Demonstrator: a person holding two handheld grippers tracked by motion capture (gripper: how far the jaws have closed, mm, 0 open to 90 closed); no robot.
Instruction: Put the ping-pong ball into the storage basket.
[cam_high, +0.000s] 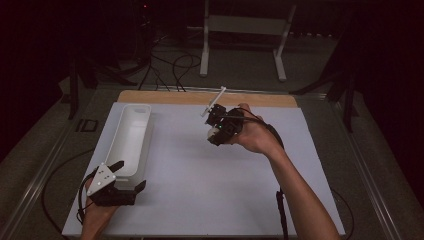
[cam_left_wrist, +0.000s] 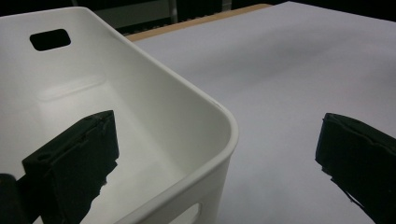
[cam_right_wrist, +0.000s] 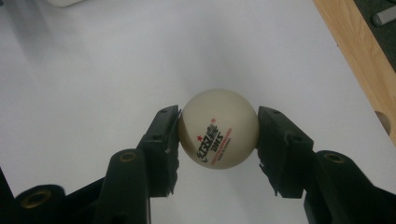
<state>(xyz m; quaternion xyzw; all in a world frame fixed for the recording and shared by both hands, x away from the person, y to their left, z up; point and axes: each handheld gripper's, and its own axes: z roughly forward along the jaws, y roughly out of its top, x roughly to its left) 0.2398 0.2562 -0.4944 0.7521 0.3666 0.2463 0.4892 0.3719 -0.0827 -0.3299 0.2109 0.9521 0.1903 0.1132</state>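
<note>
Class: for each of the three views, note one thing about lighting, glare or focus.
High view: bright white table, dark surroundings. Left gripper view: soft sheen inside the white bin, near jaws blurred. Right gripper view: ball evenly lit, its print sharp, faint shadows on the table.

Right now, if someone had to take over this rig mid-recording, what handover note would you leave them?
Right gripper: shut on the table tennis ball, a jaw on each side of it, held over the white table cover right of centre.
Left gripper: open, its jaws straddling the near right corner of the white bin, one jaw inside and one outside; whether they touch the wall is unclear.
Bin sits along the left side of the cover; what shows of its inside is empty.
Done: ball picked up.
Left, probably: close the left gripper on the bin wall to steady it, carry the ball over and release it inside.
</note>
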